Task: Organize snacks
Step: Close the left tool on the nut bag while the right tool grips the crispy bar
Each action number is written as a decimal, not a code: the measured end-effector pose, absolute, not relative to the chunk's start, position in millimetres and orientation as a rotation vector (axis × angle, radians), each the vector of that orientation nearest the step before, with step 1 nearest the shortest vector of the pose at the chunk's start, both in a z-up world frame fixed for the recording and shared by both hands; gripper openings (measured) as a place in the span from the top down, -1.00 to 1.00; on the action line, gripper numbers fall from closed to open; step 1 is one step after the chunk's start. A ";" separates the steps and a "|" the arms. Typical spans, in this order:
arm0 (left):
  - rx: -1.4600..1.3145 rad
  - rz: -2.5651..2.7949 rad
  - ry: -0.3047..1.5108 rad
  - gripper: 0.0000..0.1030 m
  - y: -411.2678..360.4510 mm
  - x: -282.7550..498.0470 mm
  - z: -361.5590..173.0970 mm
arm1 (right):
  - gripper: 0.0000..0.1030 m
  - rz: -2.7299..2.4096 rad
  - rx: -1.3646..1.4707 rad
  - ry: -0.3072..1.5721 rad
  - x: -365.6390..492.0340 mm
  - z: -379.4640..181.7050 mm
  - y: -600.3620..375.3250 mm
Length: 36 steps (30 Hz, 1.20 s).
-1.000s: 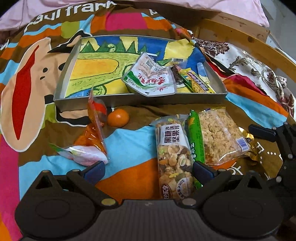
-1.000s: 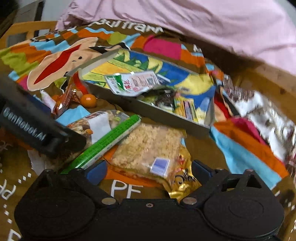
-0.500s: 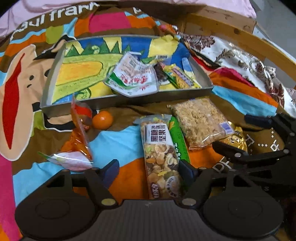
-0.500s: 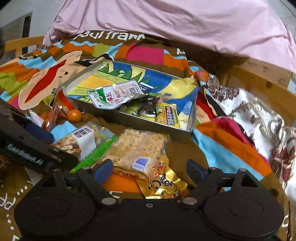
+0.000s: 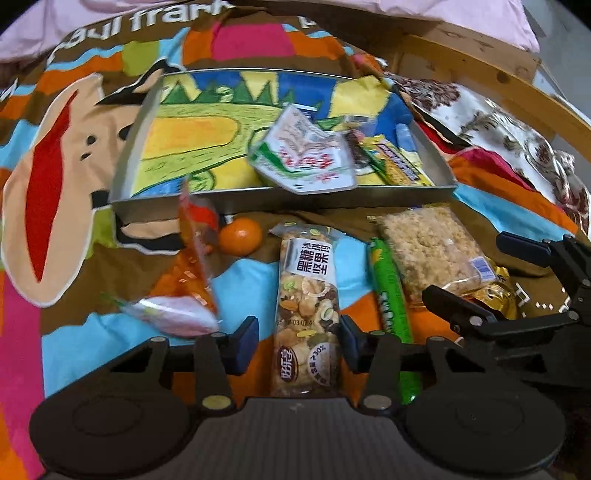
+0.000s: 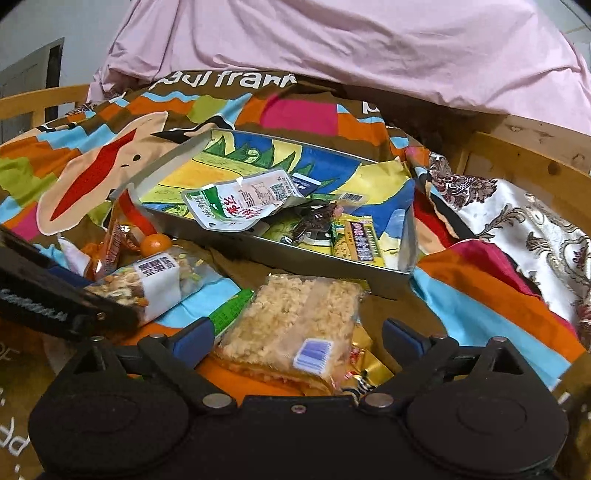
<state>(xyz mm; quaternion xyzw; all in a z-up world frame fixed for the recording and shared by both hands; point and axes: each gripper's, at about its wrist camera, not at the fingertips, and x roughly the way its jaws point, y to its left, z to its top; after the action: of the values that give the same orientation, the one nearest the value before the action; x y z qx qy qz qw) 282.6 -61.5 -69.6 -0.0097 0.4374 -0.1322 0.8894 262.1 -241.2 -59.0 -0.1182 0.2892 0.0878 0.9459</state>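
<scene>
— What's under everything?

— A bed. I'm looking down on a cartoon bedspread (image 5: 92,206) in bright blocks of brown, blue, orange and pink, with white lettering along its far edge.

— And behind that?

— A rumpled pink duvet (image 6: 351,48) heaped across the head of the bed.

— Any frame showing?

— Yes, a pale wooden bed frame (image 6: 524,155) with knots in the grain runs along my right side; a second rail (image 6: 40,99) shows at far left. A floral brocade cloth (image 6: 517,218), cream and maroon, is draped against it.

— The room itself?

— A grey wall (image 6: 66,26) at upper left. The light is dim and even.
</scene>
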 end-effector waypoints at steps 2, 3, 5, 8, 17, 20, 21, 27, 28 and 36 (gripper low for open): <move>-0.035 -0.271 0.908 0.01 -56.9 282.8 -70.9 | -0.90 0.169 -0.253 0.600 265.5 -63.1 -238.1; -0.040 -0.272 0.909 0.01 -55.6 283.5 -71.3 | -0.90 0.162 -0.257 0.603 265.9 -64.8 -237.7; -0.050 -0.271 0.910 -0.01 -54.5 285.8 -71.6 | -0.83 0.159 -0.246 0.618 266.6 -64.6 -240.1; -0.050 -0.266 0.910 -0.04 -56.0 289.8 -72.8 | -0.72 0.160 -0.227 0.642 266.3 -62.4 -244.0; -0.052 -0.245 0.921 0.16 -63.1 286.1 -75.5 | -0.41 0.193 -0.258 0.678 258.9 -51.2 -253.9; -0.039 -0.244 0.929 0.17 -64.8 281.4 -73.3 | -0.45 0.209 -0.286 0.674 253.2 -48.7 -254.5; -0.035 -0.246 0.930 0.17 -64.9 280.9 -72.7 | -0.51 0.206 -0.299 0.661 251.8 -49.5 -253.6; -0.042 -0.234 0.922 0.05 -66.2 289.7 -71.4 | -0.78 0.198 -0.426 0.597 256.9 -61.6 -239.3; -0.036 -0.230 0.914 0.01 -67.5 291.7 -71.0 | -0.78 0.204 -0.430 0.606 258.5 -64.4 -238.1; 0.050 -0.240 0.874 0.10 -76.9 297.4 -74.3 | -0.58 0.211 -0.345 0.634 262.0 -63.8 -242.3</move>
<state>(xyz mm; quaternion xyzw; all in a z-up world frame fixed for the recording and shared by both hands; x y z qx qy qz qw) 297.4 -76.9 -74.3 0.0244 0.4220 -0.1158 0.8988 262.0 -242.3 -63.8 -0.1686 0.3095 0.1029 0.9302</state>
